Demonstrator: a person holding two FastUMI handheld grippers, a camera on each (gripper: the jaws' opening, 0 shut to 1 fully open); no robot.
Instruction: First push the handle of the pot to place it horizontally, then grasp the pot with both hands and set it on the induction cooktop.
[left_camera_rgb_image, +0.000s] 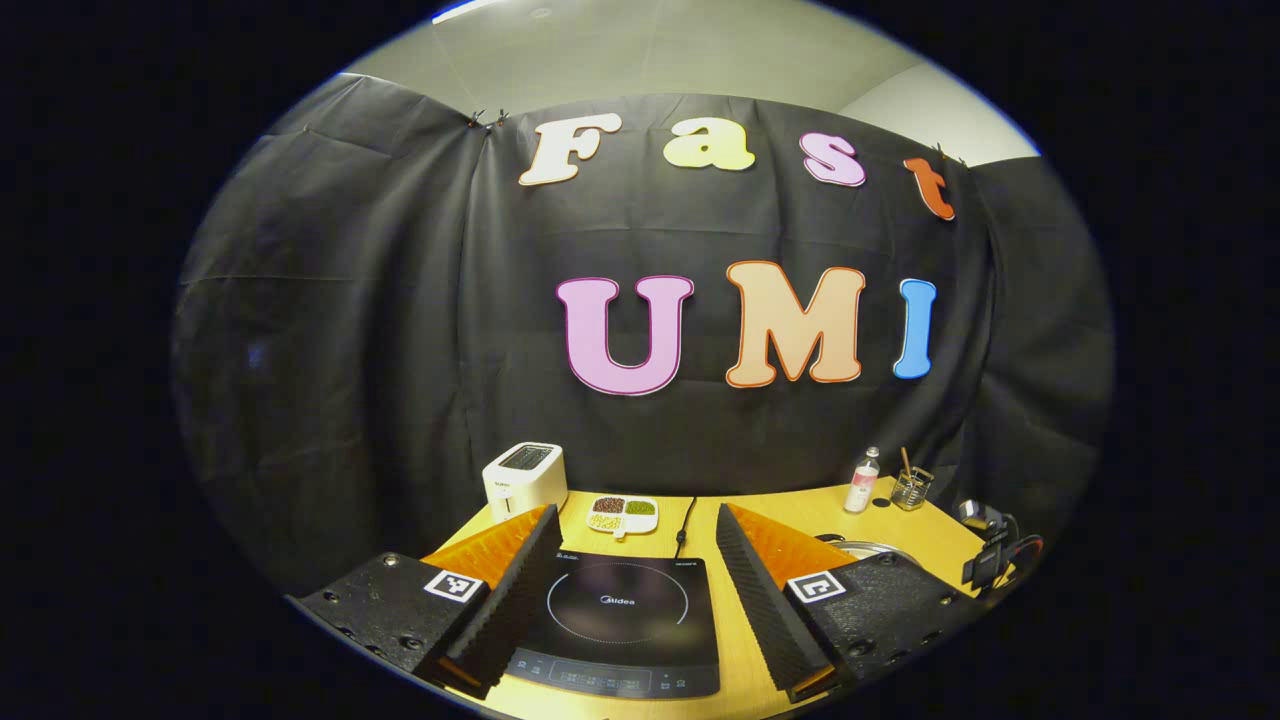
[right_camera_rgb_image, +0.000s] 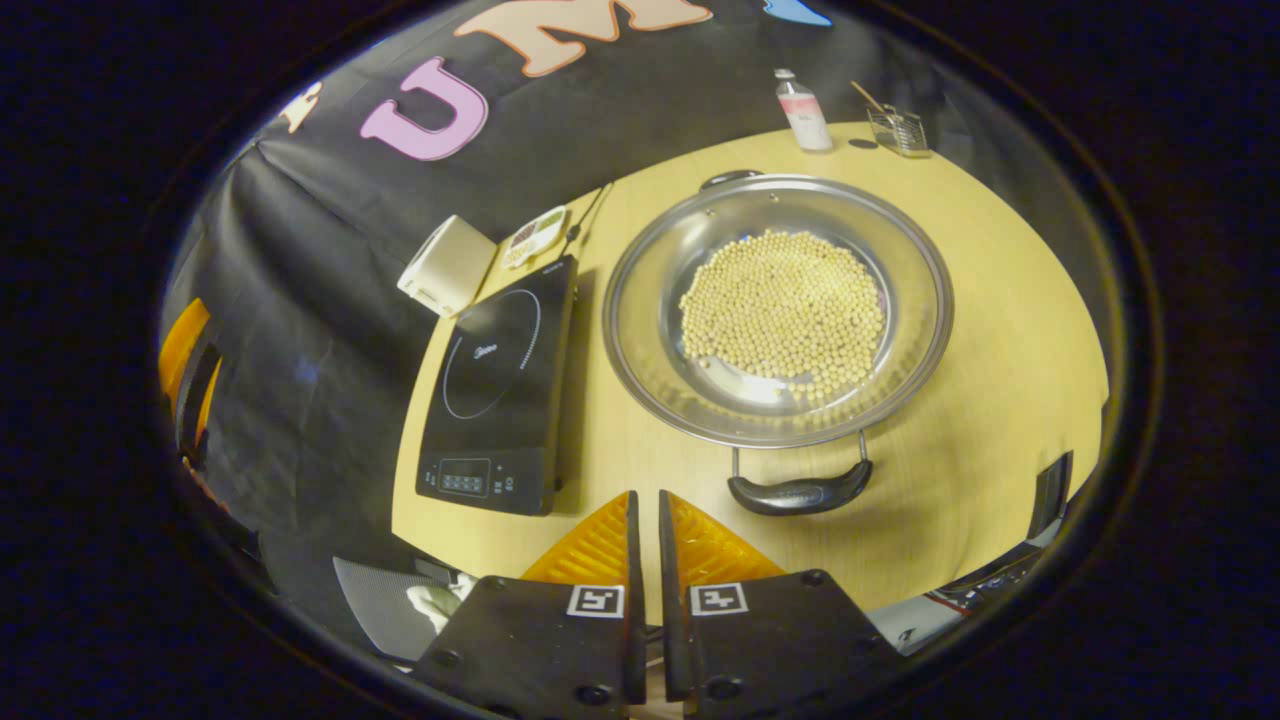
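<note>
Left gripper view: the left gripper (left_camera_rgb_image: 632, 570), fingers wide apart, hovers above the cooktop (left_camera_rgb_image: 620, 620) on the surface (left_camera_rgb_image: 770, 515); toaster (left_camera_rgb_image: 525, 478) at 11 o'clock, the pot's rim (left_camera_rgb_image: 868, 548) at 3 o'clock behind the right-hand finger.

Right gripper view: the right gripper (right_camera_rgb_image: 645, 530), fingers together and holding nothing, points from above at the surface just short of the pot (right_camera_rgb_image: 778, 310), which sits right of the cooktop with beans (right_camera_rgb_image: 782, 315) inside. Its near handle (right_camera_rgb_image: 800, 492) lies at 1 o'clock of the fingertips. Risk: a hard or off-centre push could slide the pot rather than turn it, or spill beans.
</note>
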